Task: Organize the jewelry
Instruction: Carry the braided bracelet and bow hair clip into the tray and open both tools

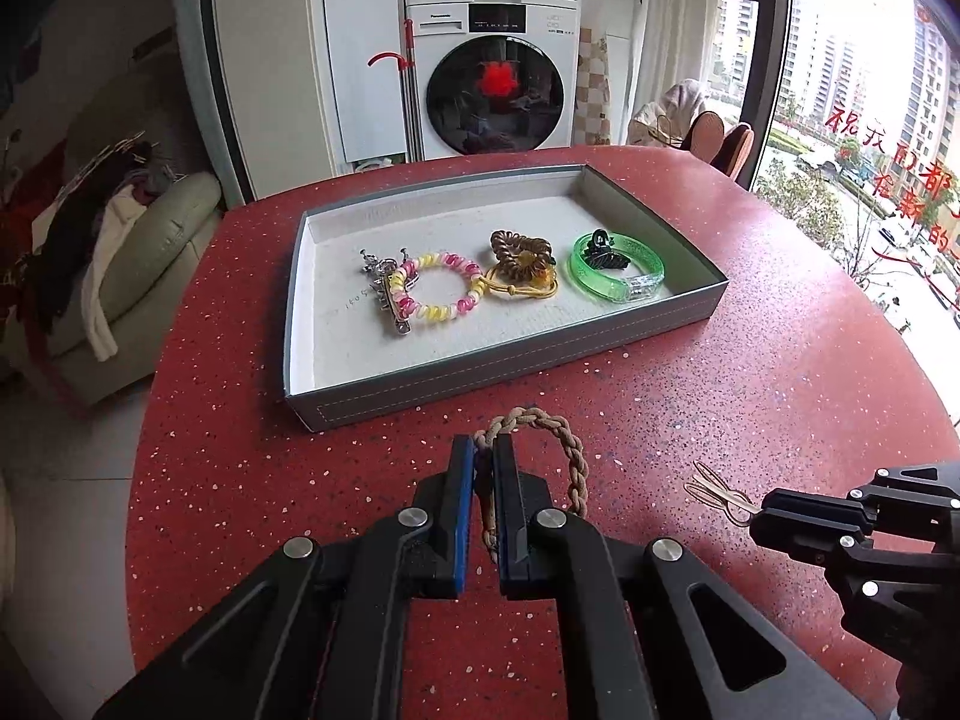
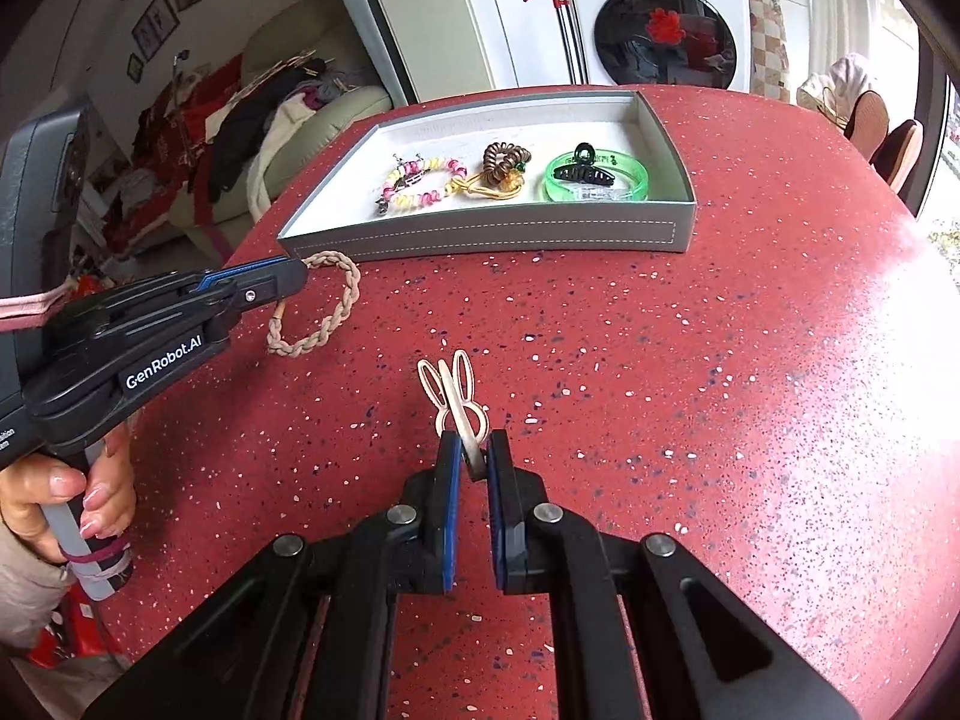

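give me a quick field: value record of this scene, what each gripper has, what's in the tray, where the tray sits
left gripper: shut on braided beige hair tie
right gripper: shut on rabbit-shaped hair clip
tray: grey, open, on red speckled table
tray contents, left to right: silver clip, pink-yellow spiral hair tie, brown spiral tie with yellow cord, green bangle with dark claw clip on it
held items: both outside tray, near its front wall

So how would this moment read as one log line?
left gripper: shut on beige braided hair tie | right gripper: shut on rose-gold bunny-ear clip | grey tray: holds five pieces
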Tool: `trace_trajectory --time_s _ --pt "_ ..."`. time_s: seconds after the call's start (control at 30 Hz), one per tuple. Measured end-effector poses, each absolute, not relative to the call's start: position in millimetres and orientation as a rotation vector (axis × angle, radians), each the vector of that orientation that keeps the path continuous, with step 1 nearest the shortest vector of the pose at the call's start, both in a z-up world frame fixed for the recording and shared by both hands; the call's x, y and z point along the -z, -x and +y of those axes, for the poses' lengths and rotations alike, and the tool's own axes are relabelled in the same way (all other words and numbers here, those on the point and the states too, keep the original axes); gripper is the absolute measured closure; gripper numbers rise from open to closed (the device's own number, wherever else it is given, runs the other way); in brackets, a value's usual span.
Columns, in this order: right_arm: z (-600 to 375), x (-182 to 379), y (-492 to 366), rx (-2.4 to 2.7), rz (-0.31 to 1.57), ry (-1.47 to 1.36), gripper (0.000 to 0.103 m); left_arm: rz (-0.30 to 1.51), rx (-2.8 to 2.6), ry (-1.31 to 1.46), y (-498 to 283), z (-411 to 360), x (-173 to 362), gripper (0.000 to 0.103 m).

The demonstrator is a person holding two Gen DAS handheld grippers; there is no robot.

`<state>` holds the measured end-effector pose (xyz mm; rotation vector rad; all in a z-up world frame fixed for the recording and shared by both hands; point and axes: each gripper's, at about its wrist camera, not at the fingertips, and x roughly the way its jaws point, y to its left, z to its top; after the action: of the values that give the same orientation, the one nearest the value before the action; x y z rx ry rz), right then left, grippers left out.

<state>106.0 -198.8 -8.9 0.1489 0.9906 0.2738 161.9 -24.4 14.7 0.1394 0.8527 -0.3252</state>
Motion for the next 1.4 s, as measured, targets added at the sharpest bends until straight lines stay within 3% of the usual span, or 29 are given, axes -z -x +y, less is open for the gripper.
trace_trajectory --time_s 1.4 --pt "-229 -25 -183 -0.192 0.909 -0.287 0.094 0.833 0.293 -0.06 -212 -10 -31 0.078"
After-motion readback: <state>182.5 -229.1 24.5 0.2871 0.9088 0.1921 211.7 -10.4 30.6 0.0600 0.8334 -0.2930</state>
